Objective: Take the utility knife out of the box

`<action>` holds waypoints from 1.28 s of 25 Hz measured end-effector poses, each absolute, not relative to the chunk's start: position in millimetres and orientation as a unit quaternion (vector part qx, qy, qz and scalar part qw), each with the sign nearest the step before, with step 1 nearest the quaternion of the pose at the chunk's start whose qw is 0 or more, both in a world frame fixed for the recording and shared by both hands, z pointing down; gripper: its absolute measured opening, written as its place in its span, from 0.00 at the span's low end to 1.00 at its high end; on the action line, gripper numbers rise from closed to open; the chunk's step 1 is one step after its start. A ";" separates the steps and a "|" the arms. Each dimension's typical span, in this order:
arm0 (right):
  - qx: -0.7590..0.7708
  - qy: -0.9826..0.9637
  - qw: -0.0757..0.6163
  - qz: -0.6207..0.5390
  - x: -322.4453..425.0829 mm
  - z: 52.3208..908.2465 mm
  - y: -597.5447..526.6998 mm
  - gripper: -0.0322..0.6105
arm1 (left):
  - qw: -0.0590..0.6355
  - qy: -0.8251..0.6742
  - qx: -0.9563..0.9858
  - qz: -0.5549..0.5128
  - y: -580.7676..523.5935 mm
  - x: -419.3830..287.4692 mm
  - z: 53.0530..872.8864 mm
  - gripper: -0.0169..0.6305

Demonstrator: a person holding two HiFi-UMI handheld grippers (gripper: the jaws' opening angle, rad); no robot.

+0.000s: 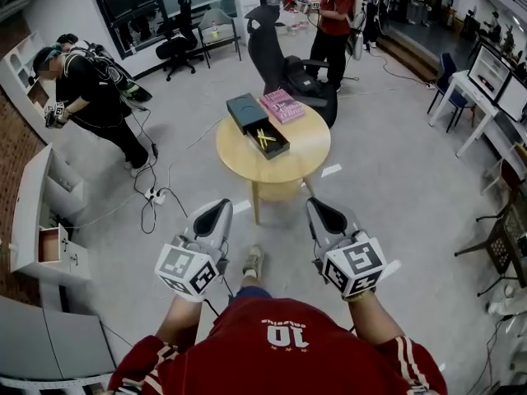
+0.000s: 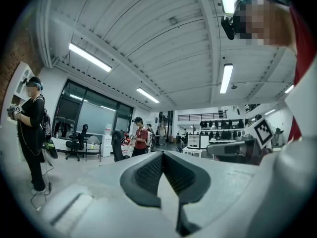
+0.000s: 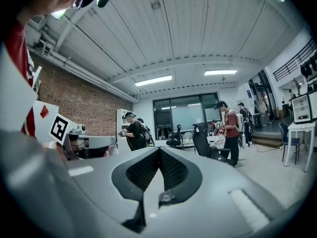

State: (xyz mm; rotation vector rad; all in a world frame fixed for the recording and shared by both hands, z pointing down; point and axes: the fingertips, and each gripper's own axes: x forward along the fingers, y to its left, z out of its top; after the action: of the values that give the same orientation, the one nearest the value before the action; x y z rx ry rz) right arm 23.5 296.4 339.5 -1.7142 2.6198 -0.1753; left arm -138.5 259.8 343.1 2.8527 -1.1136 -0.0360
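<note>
A round wooden table [image 1: 309, 151] stands ahead of me in the head view. On it lies a dark open box [image 1: 272, 142] with the yellow utility knife [image 1: 265, 137] inside. The box's dark sleeve [image 1: 244, 109] lies just behind it. My left gripper [image 1: 219, 209] and right gripper [image 1: 318, 209] hover side by side short of the table's near edge, both pointing at it. Each is shut with nothing between its jaws. In the left gripper view my left gripper [image 2: 163, 154] shows its pads meeting. In the right gripper view my right gripper [image 3: 159, 150] looks the same. Neither gripper view shows the table.
A pink book [image 1: 282, 105] lies on the table's far side. A black office chair [image 1: 280, 64] stands behind the table. A person in black [image 1: 90, 89] stands at the left and one in red [image 1: 333, 15] at the back. Cables and a power strip [image 1: 153, 194] lie on the floor at the left.
</note>
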 end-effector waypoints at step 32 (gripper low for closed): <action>-0.541 0.835 -0.049 -0.085 24.3 345.6 97.1 0.05 | 0.094 -0.354 0.930 -0.025 58.7 -121.7 356.2 0.03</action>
State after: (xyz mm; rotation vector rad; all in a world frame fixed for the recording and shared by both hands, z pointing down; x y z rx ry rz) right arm 24.3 97.1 345.6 -1.7557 2.7083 -0.2761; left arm -121.7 58.7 356.2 2.7594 -1.0517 -0.0748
